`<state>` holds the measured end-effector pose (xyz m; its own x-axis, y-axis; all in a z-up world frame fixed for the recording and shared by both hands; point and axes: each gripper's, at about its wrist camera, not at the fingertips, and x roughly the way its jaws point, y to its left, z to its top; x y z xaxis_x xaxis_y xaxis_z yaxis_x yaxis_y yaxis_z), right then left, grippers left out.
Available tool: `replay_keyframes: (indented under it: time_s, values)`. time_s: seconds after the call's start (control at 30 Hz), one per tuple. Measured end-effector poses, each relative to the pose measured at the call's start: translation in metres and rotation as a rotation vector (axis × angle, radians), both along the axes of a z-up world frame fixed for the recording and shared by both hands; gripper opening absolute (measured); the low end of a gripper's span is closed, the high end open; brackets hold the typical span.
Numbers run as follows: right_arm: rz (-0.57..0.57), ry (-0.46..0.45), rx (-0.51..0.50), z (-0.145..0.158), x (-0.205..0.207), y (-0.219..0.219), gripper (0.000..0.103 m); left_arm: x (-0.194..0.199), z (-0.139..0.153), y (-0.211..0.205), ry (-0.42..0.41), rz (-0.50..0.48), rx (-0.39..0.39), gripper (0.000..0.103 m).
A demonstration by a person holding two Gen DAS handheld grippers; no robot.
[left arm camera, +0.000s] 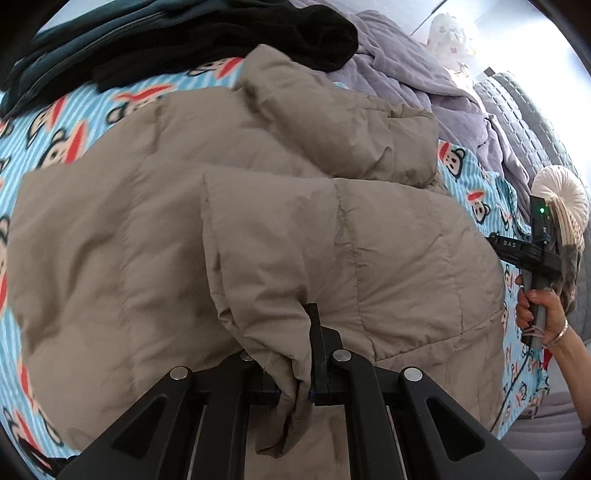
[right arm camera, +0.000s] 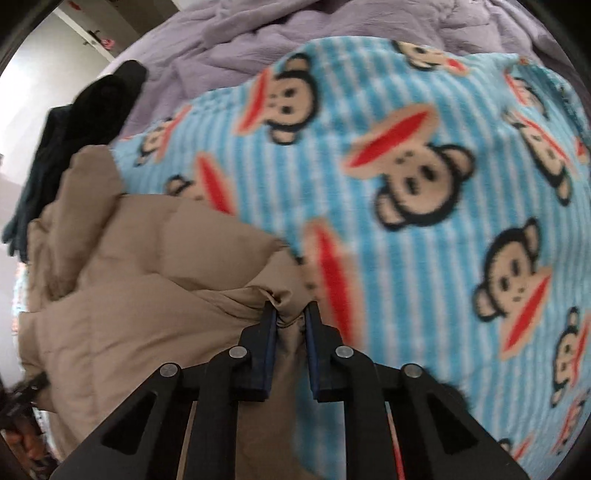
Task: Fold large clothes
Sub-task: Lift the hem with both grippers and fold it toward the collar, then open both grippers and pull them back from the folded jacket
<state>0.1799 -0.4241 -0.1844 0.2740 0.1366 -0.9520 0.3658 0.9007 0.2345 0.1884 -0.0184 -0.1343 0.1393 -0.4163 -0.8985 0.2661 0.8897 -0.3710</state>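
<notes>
On the monkey-print blanket [left arm camera: 74, 122] lies the beige puffer jacket [left arm camera: 147, 221], beside a lilac quilt [left arm camera: 406, 74]; the left gripper [left arm camera: 308, 332] fingers pinch a jacket fold. In the right view, the right gripper [right arm camera: 290, 317] fingers pinch the jacket's edge above the blanket

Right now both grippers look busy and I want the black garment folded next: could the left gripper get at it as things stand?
Probably not. The left gripper is shut on a fold of the tan puffer jacket, and the black garment lies past the jacket's bulk on the far side of the bed. It would have to let go first.
</notes>
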Motion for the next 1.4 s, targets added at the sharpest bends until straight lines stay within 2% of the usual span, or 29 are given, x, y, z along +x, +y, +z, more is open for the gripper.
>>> replay_keyframes:
  time_s: [0.1,0.17,0.3,0.4,0.5,0.53,0.57,0.6,0.63,0.7,0.8,0.83,0.9,0.93,0.97,1.0,1.07,1.23,1.4]
  values:
    - [-0.048,-0.007,0.008,0.012,-0.008,-0.01,0.016,0.003,-0.001,0.001,0.006,0.013,-0.004,0.01]
    - [-0.059,-0.019,-0.011,0.033,-0.024,-0.013,0.016,0.001,0.001,0.005,0.006,0.022,-0.003,0.01]
    - [-0.005,-0.134,0.027,0.074,-0.058,0.011,0.016,-0.004,0.001,0.009,0.005,0.026,0.001,0.01]
    - [0.052,-0.128,0.036,0.078,-0.077,0.035,0.016,-0.006,0.008,0.011,0.024,0.032,0.043,0.01]
    - [0.045,-0.108,0.062,0.072,-0.091,0.037,0.016,-0.015,0.036,0.021,-0.02,0.043,0.058,0.012]
    - [0.041,-0.104,0.063,0.07,-0.09,0.039,0.016,-0.018,0.045,0.024,-0.046,0.045,0.066,0.034]
    - [0.042,-0.099,0.062,0.069,-0.093,0.039,0.016,-0.022,0.058,0.028,-0.099,0.055,0.102,0.074]
    - [0.045,-0.096,0.059,0.068,-0.094,0.04,0.016,-0.025,0.069,0.031,-0.156,0.063,0.132,0.086]
    - [0.046,-0.095,0.058,0.071,-0.089,0.045,0.016,-0.029,0.078,0.033,-0.215,0.055,0.151,0.088]
    - [0.036,-0.1,0.055,0.071,-0.088,0.049,0.016,-0.03,0.088,0.033,-0.248,0.029,0.172,0.088]
    - [0.046,-0.119,0.053,0.076,-0.088,0.055,0.016,-0.026,0.089,0.031,-0.224,0.039,0.081,0.087]
    - [0.055,-0.117,0.048,0.077,-0.088,0.057,0.016,-0.023,0.082,0.026,-0.208,0.041,0.067,0.087]
    - [0.085,-0.102,0.039,0.071,-0.082,0.065,0.016,-0.019,0.06,0.015,-0.187,0.029,0.092,0.087]
    - [0.103,-0.084,0.02,0.066,-0.078,0.068,0.016,-0.015,0.045,0.009,-0.175,0.028,0.127,0.082]
    - [0.116,-0.054,-0.009,0.056,-0.075,0.07,0.016,-0.011,0.028,0.002,-0.151,0.034,0.162,0.073]
    - [0.116,-0.026,-0.026,0.046,-0.072,0.07,0.016,-0.007,0.015,-0.001,-0.123,0.043,0.178,0.072]
    - [0.107,-0.002,-0.018,0.03,-0.07,0.065,0.015,-0.001,0.0,-0.005,-0.1,0.061,0.154,0.072]
    - [0.092,0.012,-0.008,0.02,-0.068,0.056,0.013,-0.002,-0.002,-0.019,-0.134,0.013,0.192,0.072]
    - [0.085,0.003,-0.017,0.046,-0.075,0.06,0.017,-0.008,0.015,0.002,-0.112,0.069,0.202,0.072]
